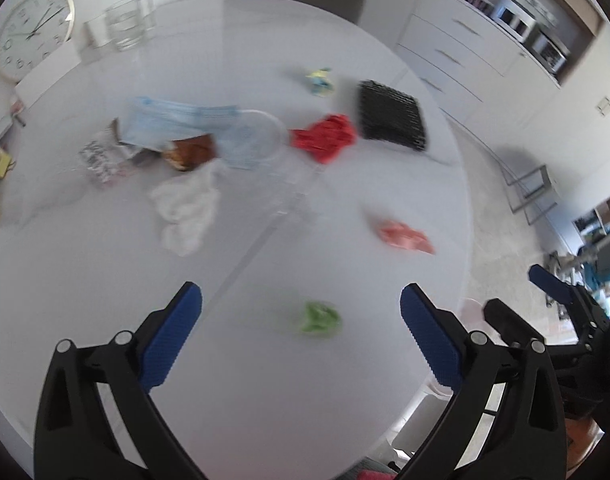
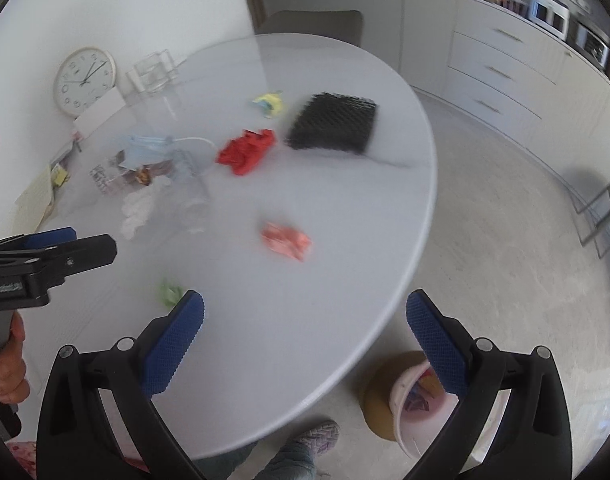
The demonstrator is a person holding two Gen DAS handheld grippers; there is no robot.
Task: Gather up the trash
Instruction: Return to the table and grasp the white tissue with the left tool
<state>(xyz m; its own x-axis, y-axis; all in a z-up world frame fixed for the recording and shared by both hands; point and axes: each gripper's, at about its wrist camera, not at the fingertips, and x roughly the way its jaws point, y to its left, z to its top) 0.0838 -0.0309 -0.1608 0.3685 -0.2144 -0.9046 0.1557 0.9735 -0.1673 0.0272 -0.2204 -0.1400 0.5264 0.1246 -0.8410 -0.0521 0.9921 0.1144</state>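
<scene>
Trash lies scattered on a round white table (image 1: pixel 105 300). A green wad (image 1: pixel 319 318) sits on the tabletop below my left gripper (image 1: pixel 301 296), which is open and empty. Further off are a pink wrapper (image 1: pixel 405 236), a red crumpled piece (image 1: pixel 325 136), a white tissue (image 1: pixel 185 208), a blue face mask (image 1: pixel 177 120), a brown wrapper (image 1: pixel 193 152) and a yellow wrapper (image 1: pixel 319 80). My right gripper (image 2: pixel 305 300) hangs open and empty over the table's near right edge. On the floor below it stands a pinkish bucket (image 2: pixel 409 404) with litter inside.
A black mesh tray (image 2: pixel 333 124) lies at the table's far right. Clear glass jugs (image 2: pixel 151 74) and a wall clock (image 2: pixel 85 80) stand at the far left. A chair (image 2: pixel 313 24) is behind the table, drawers (image 2: pixel 501 76) are on the right, and a person's shoe (image 2: pixel 317 436) is by the table.
</scene>
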